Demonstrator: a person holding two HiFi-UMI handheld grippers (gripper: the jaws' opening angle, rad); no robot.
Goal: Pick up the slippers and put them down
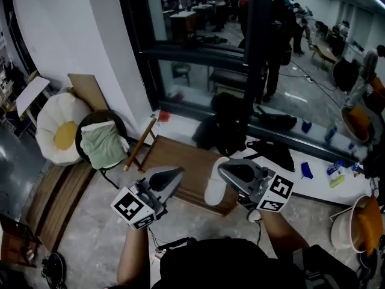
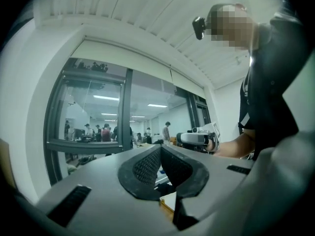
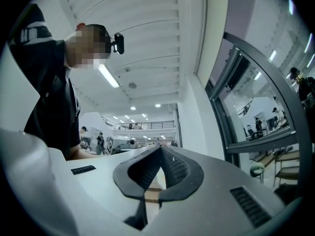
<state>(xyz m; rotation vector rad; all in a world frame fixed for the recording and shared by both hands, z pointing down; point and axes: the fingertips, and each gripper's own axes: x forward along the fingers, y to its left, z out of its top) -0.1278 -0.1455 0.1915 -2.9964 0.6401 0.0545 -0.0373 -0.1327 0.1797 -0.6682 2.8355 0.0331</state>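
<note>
Fingers [image 2: 143, 167] of my left gripper [image 1: 179, 173] and right gripper [image 1: 222, 170] are pressed together on nothing, while the one white slipper [image 1: 213, 190] I can see lies below and between them on the wooden board [image 1: 180, 160], long axis near-to-far, nearer my right.

The left gripper [image 2: 160, 147] has a shell of smooth, matt grey plastic. Its black pads [image 2: 146, 166] look rubbery, with a fine dotted grain. The right gripper [image 3: 161, 147] has the same finish. Under both claws, the brown flat board [image 1: 180, 158] shows wood grain with a dull sheen. The white slipper [image 1: 215, 188] just beside the right claw looks soft and matt. Left of the left claw lies a crumpled green cloth [image 1: 103, 144]. The pale grey floor [image 1: 90, 239] below looks like polished stone.
</note>
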